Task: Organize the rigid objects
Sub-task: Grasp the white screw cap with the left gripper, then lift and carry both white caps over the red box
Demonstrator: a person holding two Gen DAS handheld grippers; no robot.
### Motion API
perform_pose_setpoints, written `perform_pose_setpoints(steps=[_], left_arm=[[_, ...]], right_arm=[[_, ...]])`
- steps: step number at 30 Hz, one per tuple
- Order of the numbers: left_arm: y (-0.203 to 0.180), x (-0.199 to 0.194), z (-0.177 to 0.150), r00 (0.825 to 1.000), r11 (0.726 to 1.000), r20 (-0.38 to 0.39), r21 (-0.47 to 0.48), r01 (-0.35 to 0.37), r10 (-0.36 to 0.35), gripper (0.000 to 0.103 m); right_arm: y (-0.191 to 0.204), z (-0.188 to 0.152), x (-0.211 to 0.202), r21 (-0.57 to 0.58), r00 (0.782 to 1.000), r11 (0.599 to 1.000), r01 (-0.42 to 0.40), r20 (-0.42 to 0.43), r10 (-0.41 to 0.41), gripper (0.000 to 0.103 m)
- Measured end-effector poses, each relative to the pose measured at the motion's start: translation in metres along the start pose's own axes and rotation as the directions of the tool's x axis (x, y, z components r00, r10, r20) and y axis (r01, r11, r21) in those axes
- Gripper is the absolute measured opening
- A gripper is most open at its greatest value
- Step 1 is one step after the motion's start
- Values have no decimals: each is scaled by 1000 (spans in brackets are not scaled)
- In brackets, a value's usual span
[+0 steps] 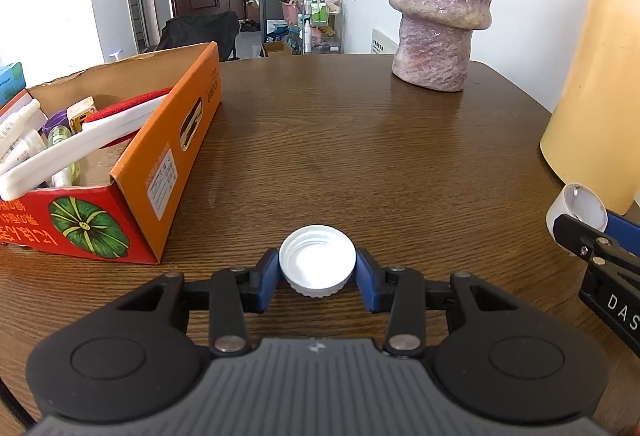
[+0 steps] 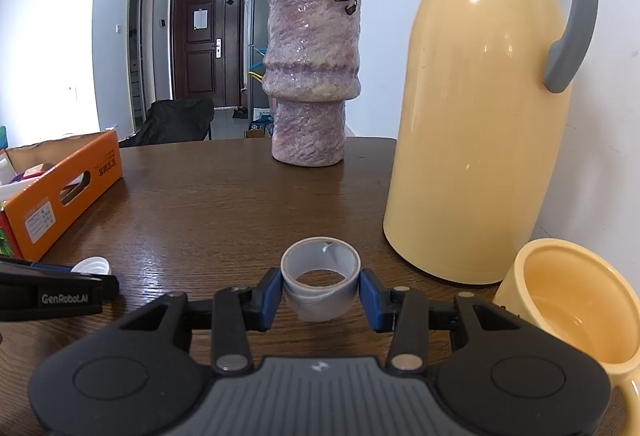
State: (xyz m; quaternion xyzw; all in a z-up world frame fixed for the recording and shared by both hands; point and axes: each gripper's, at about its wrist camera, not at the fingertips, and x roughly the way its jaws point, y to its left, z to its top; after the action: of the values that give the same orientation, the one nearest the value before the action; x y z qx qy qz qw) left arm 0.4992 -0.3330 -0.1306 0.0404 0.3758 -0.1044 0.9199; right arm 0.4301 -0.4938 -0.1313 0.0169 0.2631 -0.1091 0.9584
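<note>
A white screw cap (image 1: 317, 260) lies open side up on the brown table (image 1: 360, 139), and my left gripper (image 1: 317, 270) is shut on it, a blue pad against each side. In the right wrist view my right gripper (image 2: 320, 286) is shut on a grey roll of tape (image 2: 320, 282), held just above the wood. The same roll of tape (image 1: 576, 205) and the right gripper's fingers (image 1: 580, 238) show at the right edge of the left wrist view. The cap (image 2: 91, 266) peeks out behind the left gripper's side at the left of the right wrist view.
An orange cardboard box (image 1: 160, 163) holding several small bottles and a white and red tool stands at the left. A pink mottled vase (image 2: 310, 79) with dried flowers stands at the back, a yellow thermos jug (image 2: 480, 107) at the right, and a yellow mug (image 2: 576, 308) beside it.
</note>
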Motion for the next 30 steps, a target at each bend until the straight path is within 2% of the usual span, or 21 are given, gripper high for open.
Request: perform_pose_setpoints(steps=[14,30], left_arm=[[7,-17,-4,999,1000,36,7,15,-16,42],[52,-49,-19,998,1000,62,-19,20,-19,42]], right_arm=[[9,-2,-10,-18,999,1000,-7,39,8,41],[53,-9,-35,-40,996,998,-42,72,45,41]])
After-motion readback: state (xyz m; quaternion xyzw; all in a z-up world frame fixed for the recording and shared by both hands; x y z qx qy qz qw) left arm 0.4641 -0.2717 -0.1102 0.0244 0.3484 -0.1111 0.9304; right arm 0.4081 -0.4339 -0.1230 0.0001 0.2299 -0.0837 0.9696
